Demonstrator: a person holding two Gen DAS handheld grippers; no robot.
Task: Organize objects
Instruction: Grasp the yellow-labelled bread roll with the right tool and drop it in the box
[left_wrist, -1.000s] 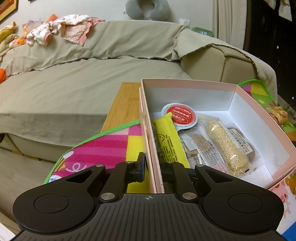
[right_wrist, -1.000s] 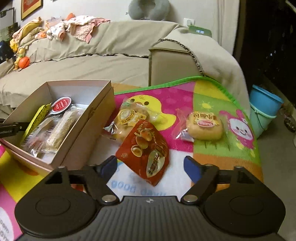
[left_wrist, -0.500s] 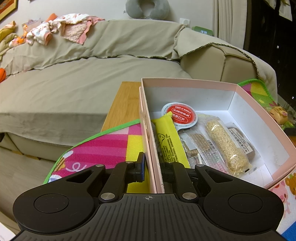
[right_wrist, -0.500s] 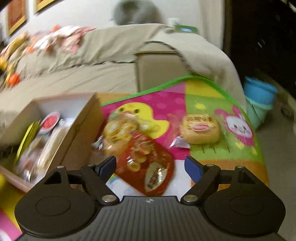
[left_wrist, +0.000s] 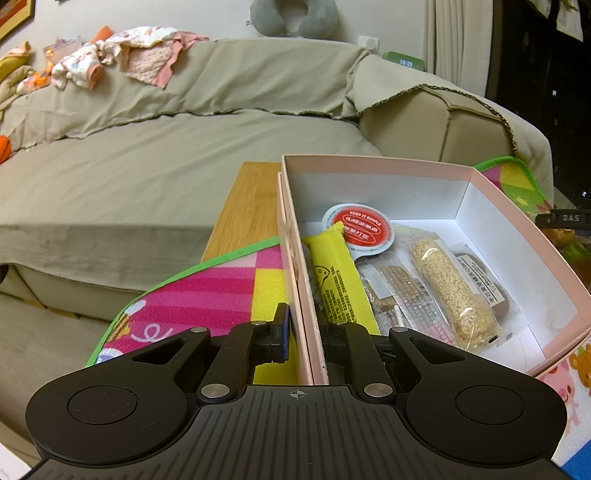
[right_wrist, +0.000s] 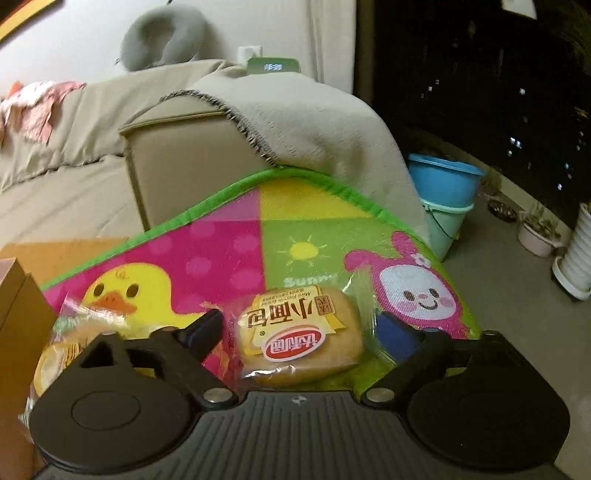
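Bread packet sits lower-centre between the spread right tongs; looks soft and crinkly, so pinch its sides gently. Left tongs are pinching the pink box wall, lower-centre.

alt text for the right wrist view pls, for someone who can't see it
The open right gripper straddles a wrapped small bread lying on a colourful cartoon play mat, one finger on each side of it. Another wrapped snack lies at left beside a box, with a beige sofa and blue buckets behind.
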